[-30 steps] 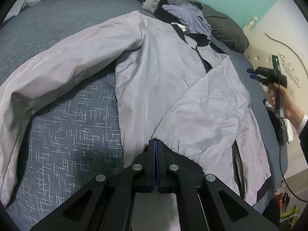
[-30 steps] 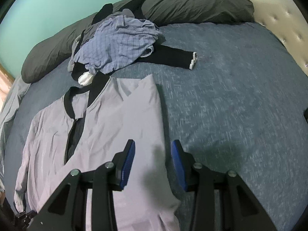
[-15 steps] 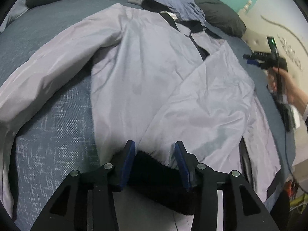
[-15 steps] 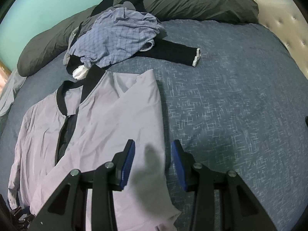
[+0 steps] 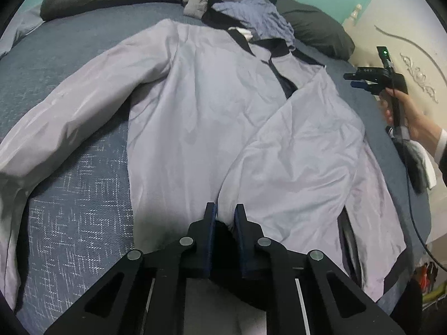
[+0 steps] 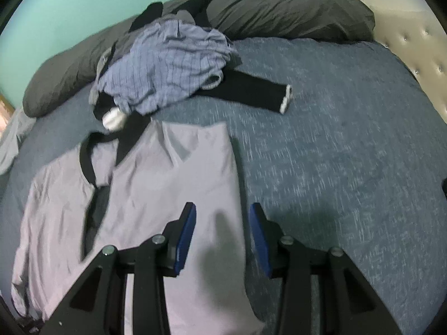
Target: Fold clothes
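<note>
- The left gripper (image 5: 225, 213) has its fingers (image 5: 210, 217) closing, with the dark cuff (image 5: 223, 230) of the folded-in sleeve between them; whether the pads press on it yet cannot be told
- The right gripper (image 6: 222, 223) hangs above the jacket's right edge with its fingers (image 6: 187, 229) apart and nothing between them
- The pale grey jacket (image 5: 195, 111) lies face up on the blue bed (image 5: 69, 195), one sleeve spread out to the left, the other folded across the front
- The cuff sits in deep shadow between the left gripper's arms; its shape is hard to make out
- The hem nearest the cameras is hidden behind both grippers
- The right-wrist view is blurred
- A heap of clothes (image 6: 167, 64) rests by the dark pillows (image 6: 279, 8)
- A second ago the left fingers were fully closed; half a second ago they stood wide around the cuff; now they have narrowed again
- The right fingers' gap is unchanged
</note>
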`<state>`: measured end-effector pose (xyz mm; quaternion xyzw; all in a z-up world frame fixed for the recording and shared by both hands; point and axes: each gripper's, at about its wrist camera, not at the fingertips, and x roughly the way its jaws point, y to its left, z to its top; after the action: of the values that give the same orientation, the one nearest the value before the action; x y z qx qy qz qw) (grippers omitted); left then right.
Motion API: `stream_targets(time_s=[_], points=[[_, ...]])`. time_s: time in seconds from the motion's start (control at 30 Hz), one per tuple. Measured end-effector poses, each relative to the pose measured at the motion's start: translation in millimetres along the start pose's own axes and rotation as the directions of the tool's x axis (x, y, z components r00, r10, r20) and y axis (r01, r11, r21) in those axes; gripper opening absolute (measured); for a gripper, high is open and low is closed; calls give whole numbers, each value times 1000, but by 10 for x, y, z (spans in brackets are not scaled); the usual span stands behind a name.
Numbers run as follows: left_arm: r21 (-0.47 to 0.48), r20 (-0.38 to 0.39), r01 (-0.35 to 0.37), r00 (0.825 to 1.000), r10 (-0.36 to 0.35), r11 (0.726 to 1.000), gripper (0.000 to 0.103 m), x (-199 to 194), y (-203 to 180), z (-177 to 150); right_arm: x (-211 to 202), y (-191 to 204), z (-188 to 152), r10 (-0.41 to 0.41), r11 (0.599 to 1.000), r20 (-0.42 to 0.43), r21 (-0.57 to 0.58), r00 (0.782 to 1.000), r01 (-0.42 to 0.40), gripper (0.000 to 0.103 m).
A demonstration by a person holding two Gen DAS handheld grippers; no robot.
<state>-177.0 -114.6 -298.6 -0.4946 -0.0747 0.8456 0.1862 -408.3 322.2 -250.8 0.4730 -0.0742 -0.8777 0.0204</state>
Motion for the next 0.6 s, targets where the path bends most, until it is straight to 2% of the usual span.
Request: stream_targets(time_s=[0.07, 0.13, 0.17, 0.37, 0.47, 0.6], points=[[-16, 10, 12, 1000, -12, 1000, 14, -16, 36, -41, 17, 27, 118, -11, 1000, 11, -1, 1000, 11, 42], [-24, 7, 19, 1000, -18, 1000, 14, 3, 62, -68, 62, 62, 226, -16, 1000, 7, -1, 1000, 16, 54], [-24, 5, 20, 1000, -20, 1000, 14, 17, 69, -73, 103, 88, 276, -14, 1000, -1, -4, 1000, 14, 55], [-24, 16, 40, 999, -39, 999, 14, 16, 84, -70, 365, 260, 563, -63, 996, -23, -63, 998, 61, 56], [-18, 13, 34, 999, -33, 999, 14, 53, 94, -66, 541, 268, 654, -78, 996, -46, -56, 996, 75, 56], [-21, 5, 32, 999, -32, 999, 14, 67, 130, -79, 814, 371, 712, -137, 986, -71, -107, 988, 129, 55]])
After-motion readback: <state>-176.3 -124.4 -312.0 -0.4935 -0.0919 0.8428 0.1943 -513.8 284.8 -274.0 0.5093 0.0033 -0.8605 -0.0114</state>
